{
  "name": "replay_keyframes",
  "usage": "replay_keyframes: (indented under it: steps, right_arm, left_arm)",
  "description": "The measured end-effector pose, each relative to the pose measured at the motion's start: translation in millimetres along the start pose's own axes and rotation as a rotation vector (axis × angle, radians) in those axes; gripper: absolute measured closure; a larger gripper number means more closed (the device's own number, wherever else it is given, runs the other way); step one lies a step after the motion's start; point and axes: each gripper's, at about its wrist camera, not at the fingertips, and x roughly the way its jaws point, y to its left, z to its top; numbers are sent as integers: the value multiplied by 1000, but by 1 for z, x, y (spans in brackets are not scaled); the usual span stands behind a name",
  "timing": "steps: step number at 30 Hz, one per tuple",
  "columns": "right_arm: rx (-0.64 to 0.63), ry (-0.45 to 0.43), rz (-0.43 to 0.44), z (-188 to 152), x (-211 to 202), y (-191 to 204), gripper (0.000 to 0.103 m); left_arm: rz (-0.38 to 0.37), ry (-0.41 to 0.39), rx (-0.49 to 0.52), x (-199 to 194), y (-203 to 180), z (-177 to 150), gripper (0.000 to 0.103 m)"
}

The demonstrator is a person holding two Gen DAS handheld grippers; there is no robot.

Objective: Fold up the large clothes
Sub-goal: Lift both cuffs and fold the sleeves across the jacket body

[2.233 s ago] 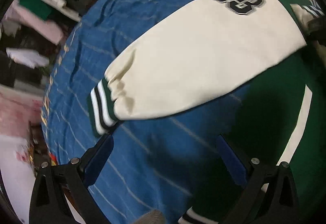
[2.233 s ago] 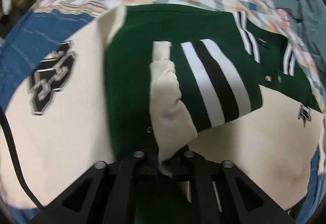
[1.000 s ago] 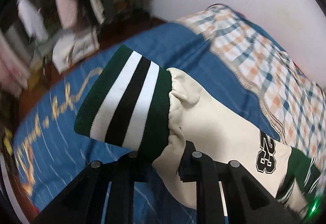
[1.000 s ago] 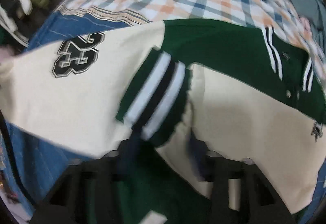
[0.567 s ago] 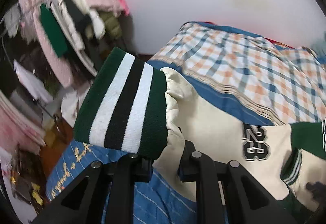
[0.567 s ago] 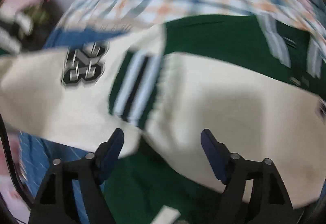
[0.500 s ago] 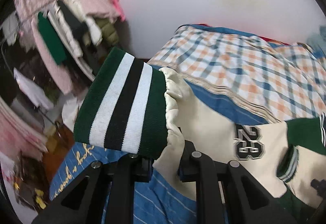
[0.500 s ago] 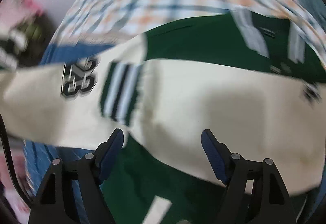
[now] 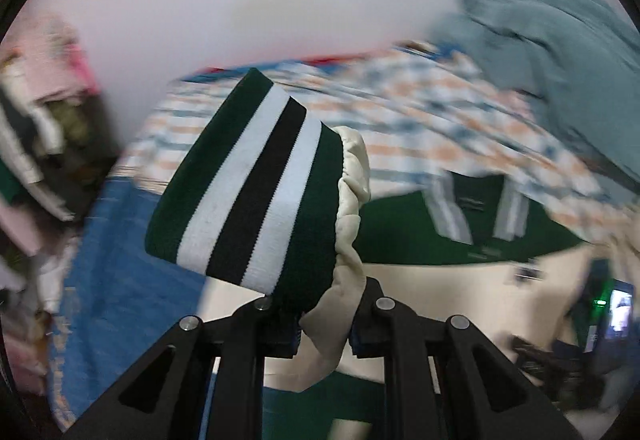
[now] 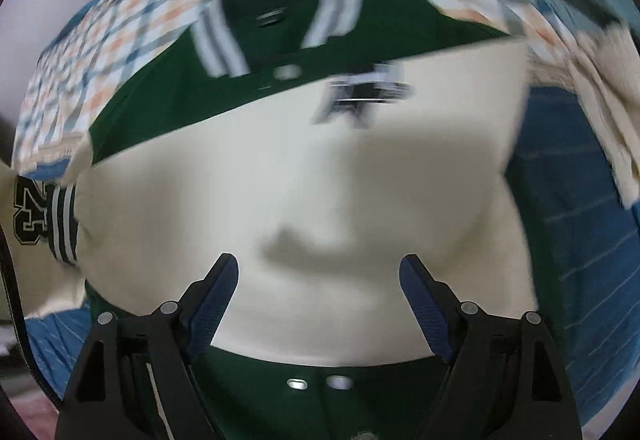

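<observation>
- Moved since the earlier frames: the cream sleeve [image 9: 344, 304], formerly stretched over the blue cover, is now carried up before the wall and the jacket body; the other sleeve has been released and laid flat.
- Left gripper [image 9: 324, 336]: jaws clamped together on the cream sleeve just behind its striped cuff [image 9: 256, 200]; the cuff, green with white and black bands, is held aloft above the jaws.
- Right gripper [image 10: 320, 280]: jaws spread wide, nothing between them, poised over the flat cream sleeve [image 10: 300, 192].
- Jacket [image 10: 168, 88]: green body with cream sleeves, laid out on the bed; snap buttons are seen at the lower edge of the right view, a dark patch on the sleeve, a striped collar [image 10: 216, 36] beyond.
- Number patch "23" [image 10: 28, 216]: seen at the far left of the right view, beside a second striped cuff.
- Blue striped cover [image 10: 568, 240]: bed surface exposed on both sides of the jacket.
- Checked blanket [image 9: 440, 120]: orange, blue and white, lying past the collar.
- Grey-green garment [image 9: 560, 60]: heaped at the far right.
- Piled clothes [image 9: 40, 140]: blurred, at the far left.
- White wall [image 9: 280, 0]: behind the bed.
</observation>
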Motion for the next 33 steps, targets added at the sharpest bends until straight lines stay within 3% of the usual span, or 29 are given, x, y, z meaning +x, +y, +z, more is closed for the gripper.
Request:
replay_keyframes:
  steps: [7,12,13,14,16,18,20,22,24,27,29,33]
  right_arm:
    - [177,9,-5,0,-13,-132,19]
    - [254,21,20,-14,-25,-223,19]
    - [260,20,28,-18,-27,-231,19]
    - [268,17,40,-22,-30,-244,19]
    - [282,17,75,-30,-36,-266,19]
    - [295,24,110,-40,-41,-285,19]
    - [310,36,158,-47,-44,-293,19]
    - [347,53,280,-54,-47,-300,19]
    - [367,64,366,-58,-53,-300,19]
    - [342,73,425,-50,-59,-284,19]
    - [301,80,463,-40,-60,-264,19]
    - [206,110,533,-12,-45,-220,19]
  left_arm:
    - [-210,169,121,49,-174,-25,89]
    - [-172,258,149,88,-230,-55,83]
    - [-168,275,138,93,-233,-56,74]
    - [-191,289,121,95,-234,-55,48]
    - [-253,305,82,94,-234,-50,7]
    - [-260,274,78,85,-235,-47,6]
    - [-236,240,108,71,-231,-44,6]
    - [-161,209,128,55,-215,-45,6]
    - [-100,203,118,44,-197,-57,6]
    - [4,206,67,22,-149,-91,6]
    - [95,239,49,22,-126,-122,6]
    - [311,387,67,52,-77,-203,6]
